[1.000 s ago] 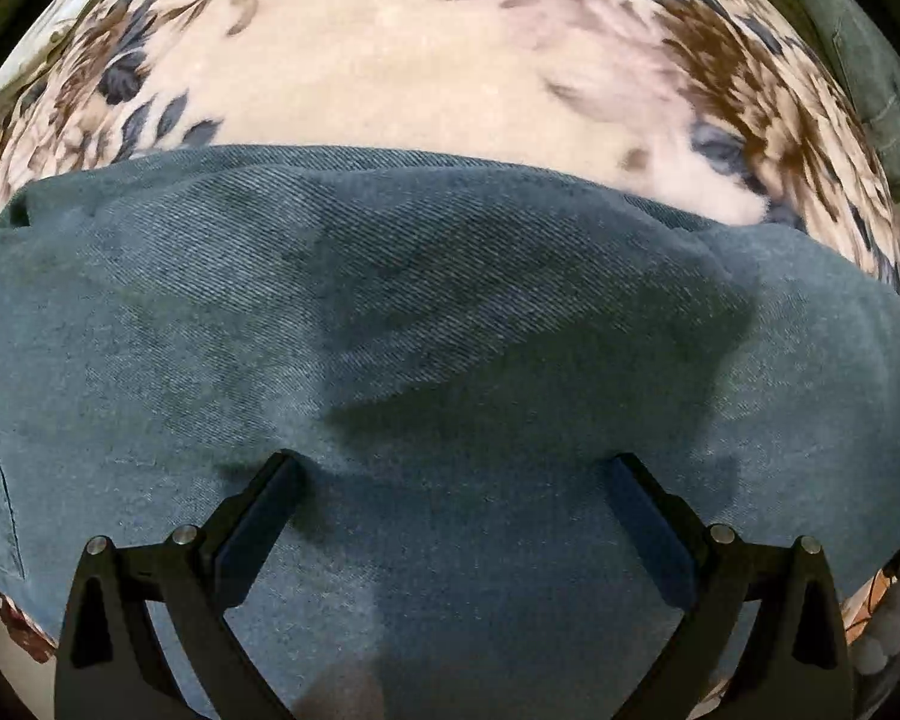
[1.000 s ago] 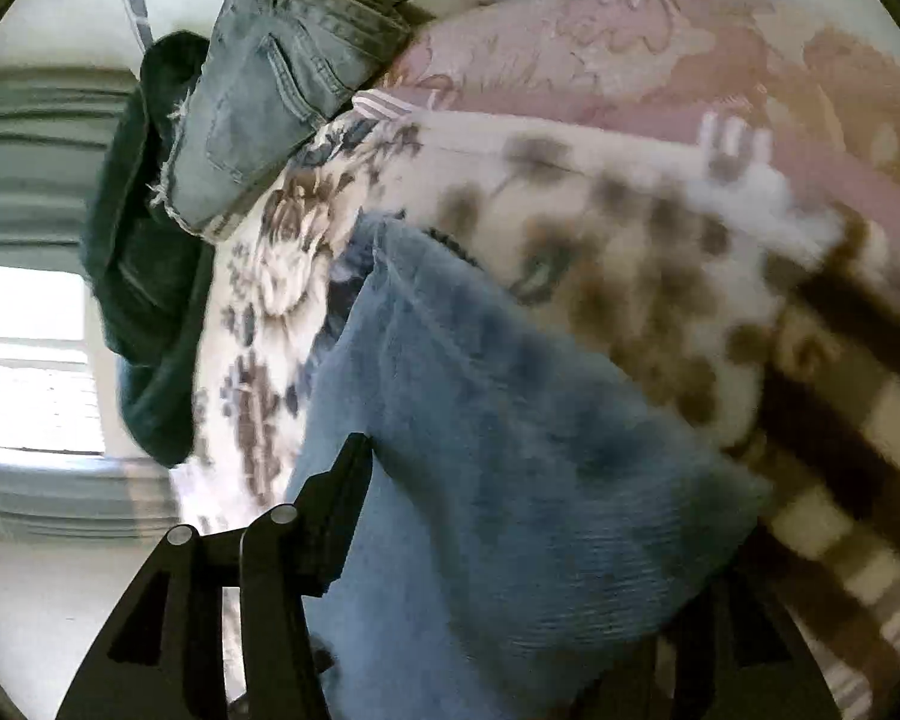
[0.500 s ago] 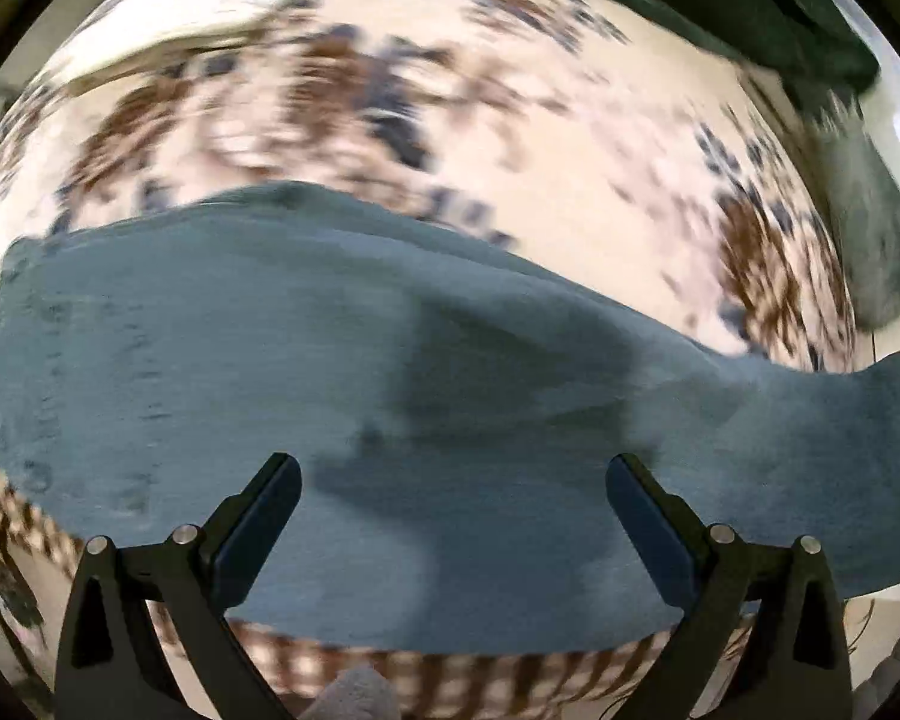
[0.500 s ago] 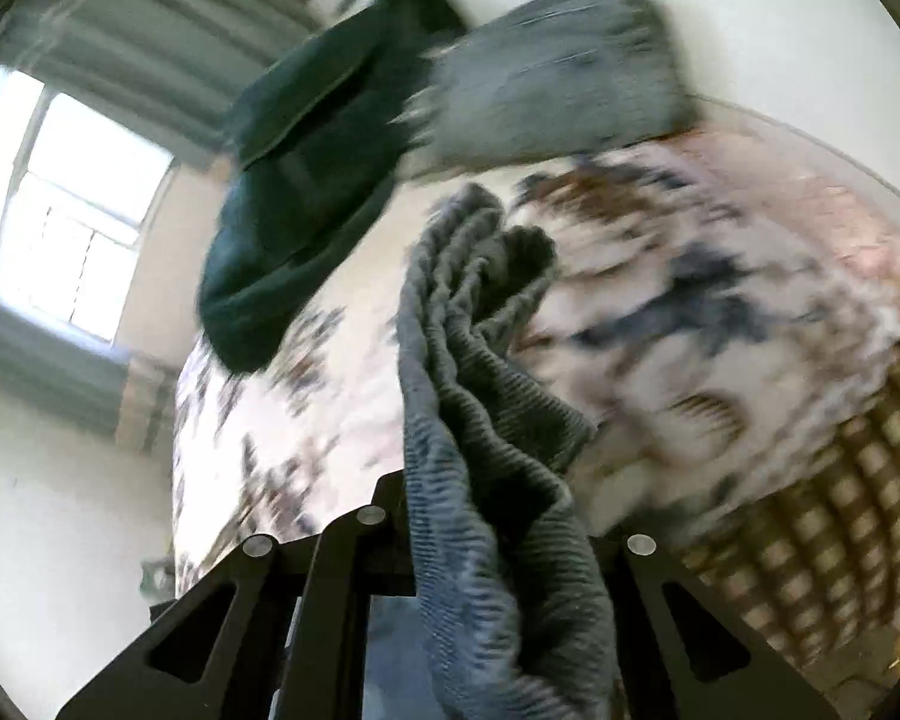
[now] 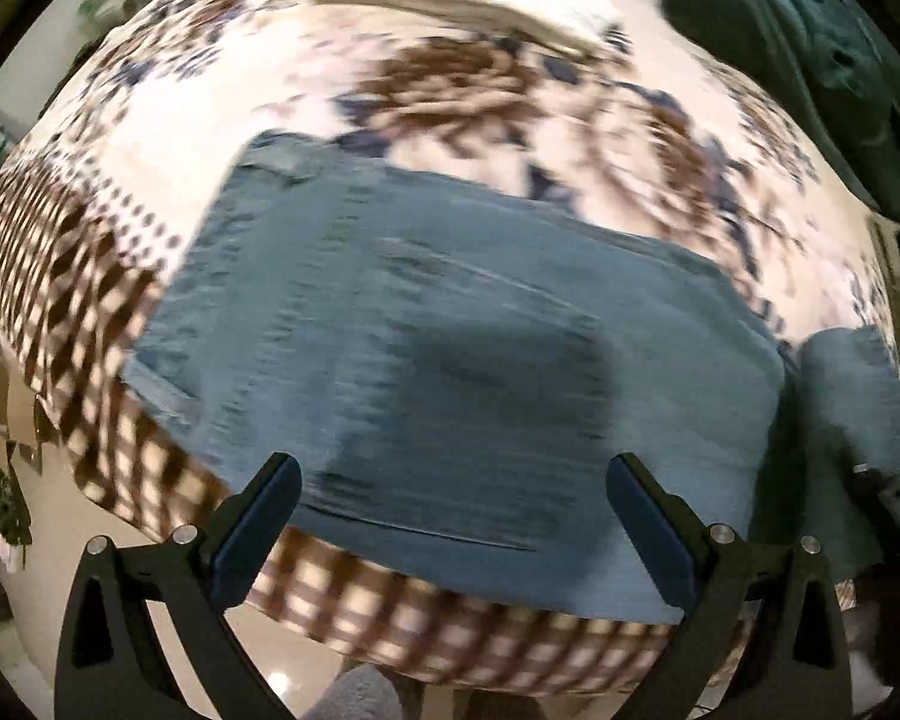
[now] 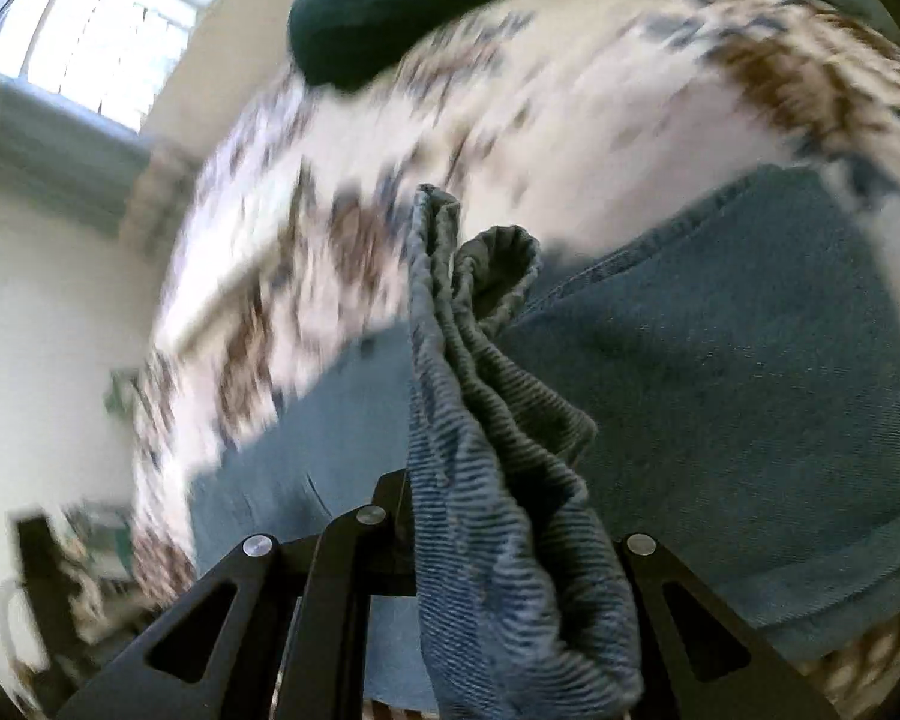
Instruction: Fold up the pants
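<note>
The blue denim pants point(image 5: 462, 348) lie spread across a floral and checked blanket point(image 5: 462, 78) on a bed. My left gripper point(image 5: 450, 510) is open and empty, held above the near edge of the pants. My right gripper point(image 6: 510, 540) is shut on a bunched fold of the pants point(image 6: 480, 420) and holds it raised above the rest of the pants point(image 6: 750, 390). The right gripper's fingertips are hidden by the cloth. The raised cloth also shows at the right edge of the left wrist view point(image 5: 846, 396).
A dark green garment point(image 5: 810, 54) lies at the far right of the bed, also at the top of the right wrist view point(image 6: 402, 0). The bed's checked near edge point(image 5: 450, 630) drops to the floor. A window point(image 6: 96, 42) is at far left.
My right gripper has closed on a bunch of the pants and lifted it, swinging over the bed. My left gripper has pulled back and up from the denim, staying open.
</note>
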`<state>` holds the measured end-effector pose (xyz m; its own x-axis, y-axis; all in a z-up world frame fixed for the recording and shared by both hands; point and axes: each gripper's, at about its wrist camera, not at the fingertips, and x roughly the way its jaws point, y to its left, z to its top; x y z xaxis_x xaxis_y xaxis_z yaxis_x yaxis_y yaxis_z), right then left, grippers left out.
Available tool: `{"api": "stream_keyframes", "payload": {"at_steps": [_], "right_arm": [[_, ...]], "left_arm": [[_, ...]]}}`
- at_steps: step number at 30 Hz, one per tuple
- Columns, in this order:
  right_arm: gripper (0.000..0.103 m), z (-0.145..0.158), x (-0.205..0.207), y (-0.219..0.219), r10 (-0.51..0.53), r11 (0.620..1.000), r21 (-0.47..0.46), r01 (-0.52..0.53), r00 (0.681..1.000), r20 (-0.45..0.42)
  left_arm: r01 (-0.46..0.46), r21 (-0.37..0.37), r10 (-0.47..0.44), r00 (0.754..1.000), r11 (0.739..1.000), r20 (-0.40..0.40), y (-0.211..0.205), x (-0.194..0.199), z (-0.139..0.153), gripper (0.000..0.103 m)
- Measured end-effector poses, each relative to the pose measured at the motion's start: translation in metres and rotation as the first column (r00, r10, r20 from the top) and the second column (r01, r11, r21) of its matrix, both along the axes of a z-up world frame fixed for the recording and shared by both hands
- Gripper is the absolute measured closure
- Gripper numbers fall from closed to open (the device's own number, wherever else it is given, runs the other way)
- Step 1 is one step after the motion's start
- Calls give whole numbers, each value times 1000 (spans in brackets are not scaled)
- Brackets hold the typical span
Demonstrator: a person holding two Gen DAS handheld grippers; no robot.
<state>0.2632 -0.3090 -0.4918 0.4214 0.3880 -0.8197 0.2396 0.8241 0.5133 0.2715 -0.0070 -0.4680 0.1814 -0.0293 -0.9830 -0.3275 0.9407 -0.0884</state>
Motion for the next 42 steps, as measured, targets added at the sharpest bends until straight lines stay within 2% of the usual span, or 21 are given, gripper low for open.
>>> {"api": "stream_keyframes", "payload": {"at_steps": [2,4,5,6,7,9,11,15,17,18,22,24,25,26,28,29,30,32,35,38,42], "right_arm": [[83,-17,2,40,87,989,-113,-94,994,-65],[54,-25,6,69,137,973,-172,-157,983,-121],[45,-26,10,77,173,966,-169,-194,976,-133],[28,-23,12,89,216,960,-149,-236,967,-135],[23,-19,13,97,259,955,-110,-274,956,-136],[23,-9,12,101,316,949,31,-315,940,-130],[23,2,8,89,295,954,97,-284,945,-138],[23,35,-11,17,123,992,40,-118,978,-169],[23,40,-26,-40,-6,1000,-12,4,975,-221],[23,39,-33,-60,-49,999,-26,43,967,-248],[23,17,-59,-145,-227,974,-70,217,898,-377],[23,6,-64,-173,-275,960,-66,273,868,-413],[23,0,-63,-181,-278,958,-59,280,863,-421],[23,-4,-63,-186,-279,958,-59,282,858,-432],[23,-14,-58,-188,-269,960,-52,275,852,-450],[23,-20,-55,-189,-259,963,-54,265,849,-461],[23,-26,-51,-184,-241,968,-60,242,845,-477],[23,-38,-49,-173,-190,981,-80,174,830,-524],[23,-52,-53,-156,-106,993,-111,51,804,-585],[23,-55,-57,-152,-61,996,-88,9,795,-604],[23,-45,-61,-154,-22,997,-76,-30,796,-605]], "left_arm": [[-29,-3,29,1000,1000,-7,23,-7,-2,0],[-50,-7,50,999,999,-7,36,-9,-4,0],[-59,-5,59,998,998,-6,41,-10,-5,0],[-70,-5,70,998,998,-4,46,-11,-4,0],[-87,-2,87,996,996,1,51,-11,-3,0],[-110,-5,110,994,994,14,58,-12,1,0],[-117,-10,118,993,993,28,59,-10,7,0],[-78,-28,79,995,997,59,40,-1,20,0],[-40,-46,43,997,998,67,23,5,21,0],[-11,-58,15,997,998,69,8,9,19,0],[85,-88,-83,996,992,26,-43,26,-2,0],[127,-80,-129,992,989,-14,-65,35,-18,0],[150,-75,-153,987,986,-38,-77,39,-28,0],[171,-72,-176,983,983,-58,-86,41,-36,1],[202,-62,-209,967,977,-144,-100,42,-61,8],[203,-71,-213,961,977,-178,-102,39,-71,25],[209,-43,-213,959,977,-188,-102,35,-76,32],[239,-27,-240,956,971,-167,-101,25,-75,32],[275,-13,-273,944,961,-183,-96,2,-70,30],[270,-42,-273,940,962,-205,-86,-11,-64,30],[221,-60,-229,954,973,-192,-78,-9,-47,30]]}}
